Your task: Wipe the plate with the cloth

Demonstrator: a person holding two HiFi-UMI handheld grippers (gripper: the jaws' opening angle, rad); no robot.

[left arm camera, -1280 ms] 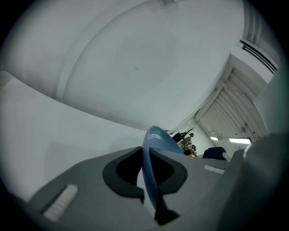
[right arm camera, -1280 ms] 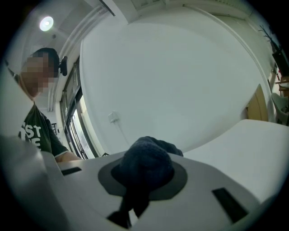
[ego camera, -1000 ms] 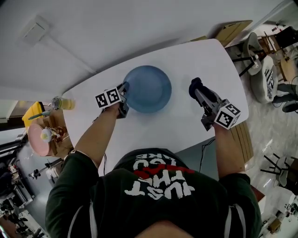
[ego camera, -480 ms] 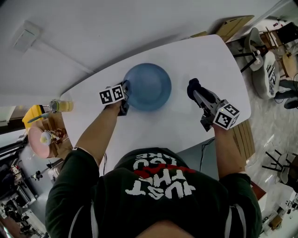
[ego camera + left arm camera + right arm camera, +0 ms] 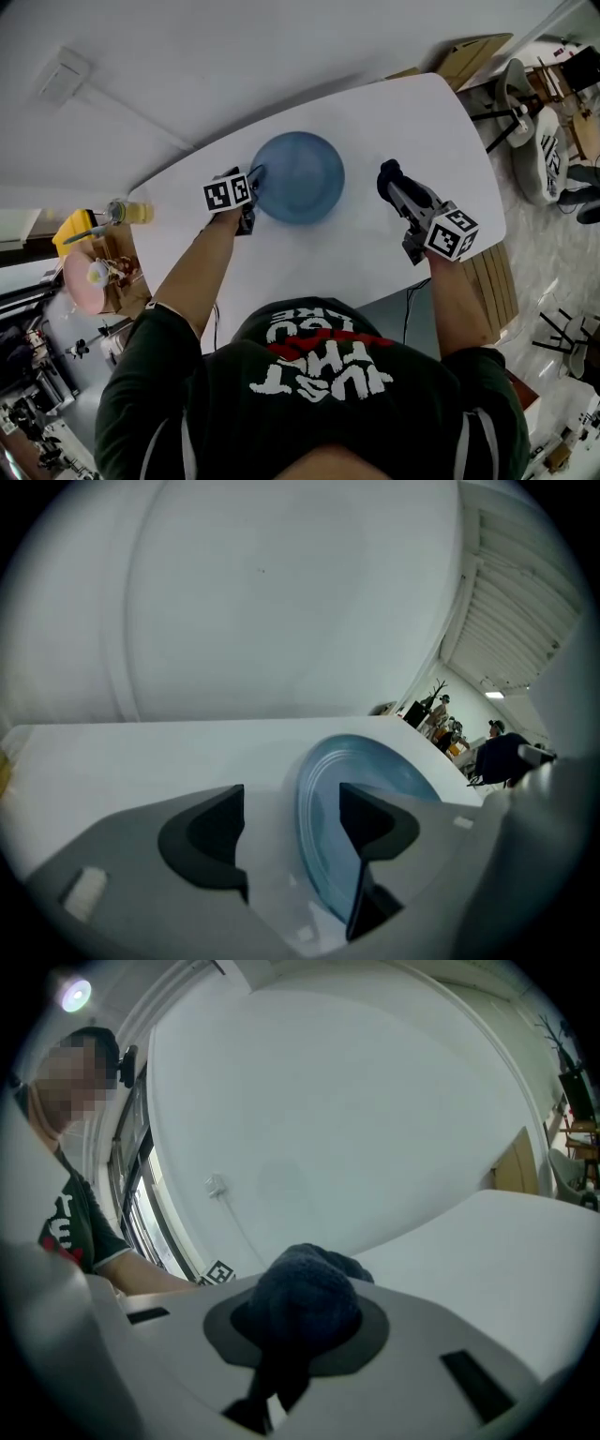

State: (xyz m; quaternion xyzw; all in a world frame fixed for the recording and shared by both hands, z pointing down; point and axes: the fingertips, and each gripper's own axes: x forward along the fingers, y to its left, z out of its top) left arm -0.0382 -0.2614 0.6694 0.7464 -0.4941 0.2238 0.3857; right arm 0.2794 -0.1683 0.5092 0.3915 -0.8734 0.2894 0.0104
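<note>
A blue plate point(image 5: 298, 177) lies on the white table point(image 5: 309, 253). My left gripper point(image 5: 251, 195) is at the plate's left rim. Its jaws have just been opening and now stand wide in the left gripper view, where the left gripper point(image 5: 291, 836) has the rim of the plate point(image 5: 361, 761) between the pads without being pressed. My right gripper point(image 5: 389, 180) hovers to the right of the plate, apart from it. In the right gripper view the right gripper point(image 5: 300, 1330) is shut on a bunched dark blue cloth point(image 5: 309, 1288).
A bottle of yellow liquid point(image 5: 129, 210) stands at the table's left corner. Beyond that corner are a yellow box point(image 5: 70, 230) and a pink object point(image 5: 82, 279). Cardboard point(image 5: 469, 56) and chairs point(image 5: 534, 141) stand off the right end.
The left gripper has rolled a little at the plate's left rim. The right gripper with the cloth has hardly moved.
</note>
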